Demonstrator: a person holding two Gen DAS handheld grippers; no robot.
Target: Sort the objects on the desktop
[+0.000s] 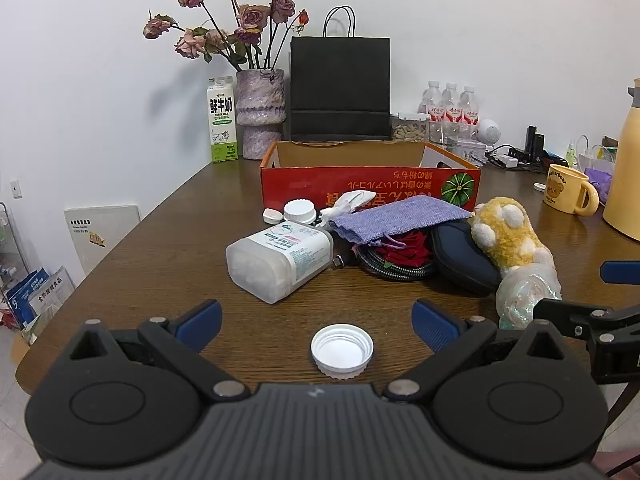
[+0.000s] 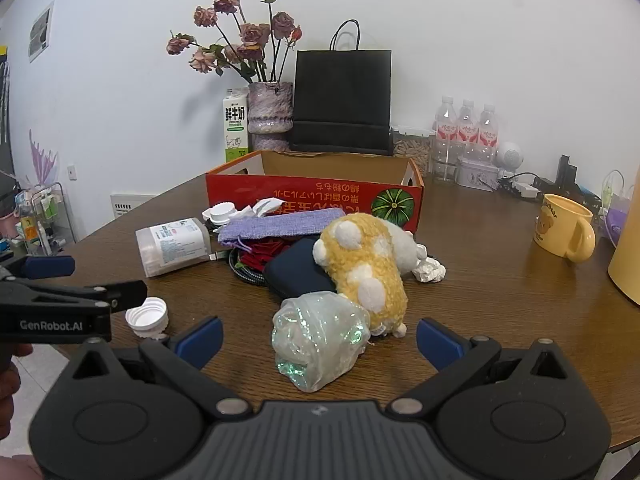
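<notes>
My left gripper (image 1: 316,322) is open, its blue fingers either side of a white bottle cap (image 1: 342,351) on the wooden table. My right gripper (image 2: 318,338) is open around a crumpled clear plastic bag (image 2: 320,342). Behind lie a yellow plush toy (image 2: 366,264), a dark blue pouch (image 2: 296,270), a purple cloth bag (image 2: 280,226), red fabric on a coiled cable (image 1: 400,258) and a clear plastic container (image 1: 280,258) on its side. An open red cardboard box (image 1: 368,190) stands behind the pile.
At the back stand a milk carton (image 1: 222,120), a vase of dried roses (image 1: 260,114), a black paper bag (image 1: 340,88) and water bottles (image 1: 450,110). A yellow mug (image 2: 564,226) and a yellow jug (image 1: 626,168) are on the right. A crumpled tissue (image 2: 430,270) lies by the plush.
</notes>
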